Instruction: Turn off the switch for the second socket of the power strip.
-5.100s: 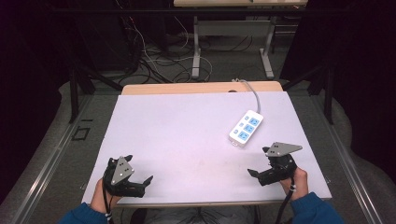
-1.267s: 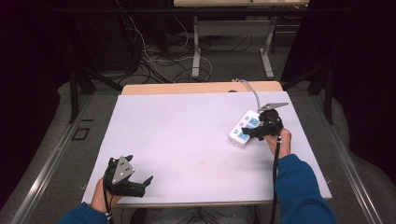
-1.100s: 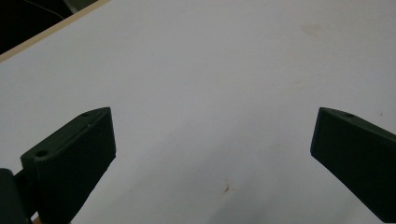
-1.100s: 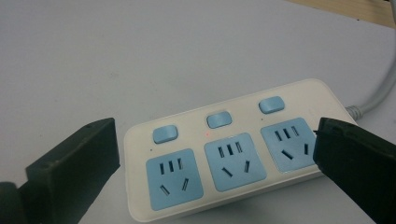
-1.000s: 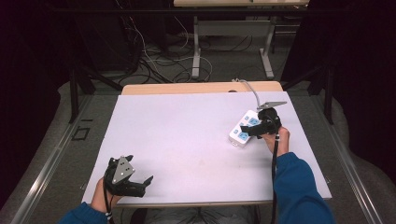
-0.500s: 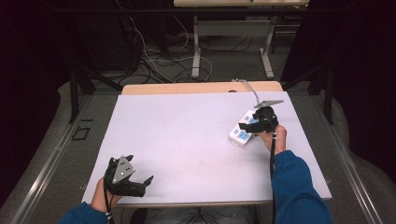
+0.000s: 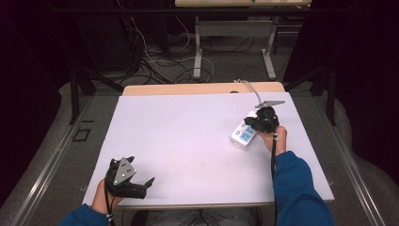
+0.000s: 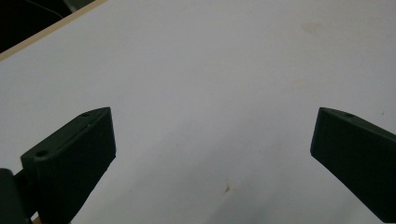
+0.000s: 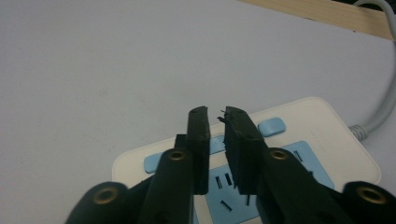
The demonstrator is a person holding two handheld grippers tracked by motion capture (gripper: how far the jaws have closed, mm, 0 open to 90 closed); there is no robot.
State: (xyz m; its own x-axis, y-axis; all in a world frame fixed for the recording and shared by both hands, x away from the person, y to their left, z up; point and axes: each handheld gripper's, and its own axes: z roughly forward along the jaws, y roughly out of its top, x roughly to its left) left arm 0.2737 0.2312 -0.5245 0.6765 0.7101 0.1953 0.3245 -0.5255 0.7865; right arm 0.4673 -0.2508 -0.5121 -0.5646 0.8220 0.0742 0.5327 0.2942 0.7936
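The right gripper (image 9: 215, 114) has just been closing, and its jaws now stand pressed nearly together, with only a thin slit between the pads and nothing caught in it. Directly beneath the tips lies the power strip (image 9: 322, 140), a white bar with blue socket faces; the closed tips hang over the row of small blue switches (image 9: 271, 126) along its far edge, one switch just to the right of the tips. Whether the tips touch the strip I cannot tell. From the strip's far right end its grey cable (image 9: 380, 114) runs off past the table's wooden edge.

In the high view the right gripper (image 7: 261, 123) sits over the far end of the power strip (image 7: 242, 136); five seconds ago it rested near the table's front edge with jaws spread, so the hand has reached forward and narrowed the tool to a point. That reads as preparation to press a switch with the closed tips rather than to grasp anything.

Well apart, near the front-left corner of the table (image 7: 188, 127), the left gripper (image 7: 141, 184) rests with jaws spread wide over bare tabletop, unmoved.
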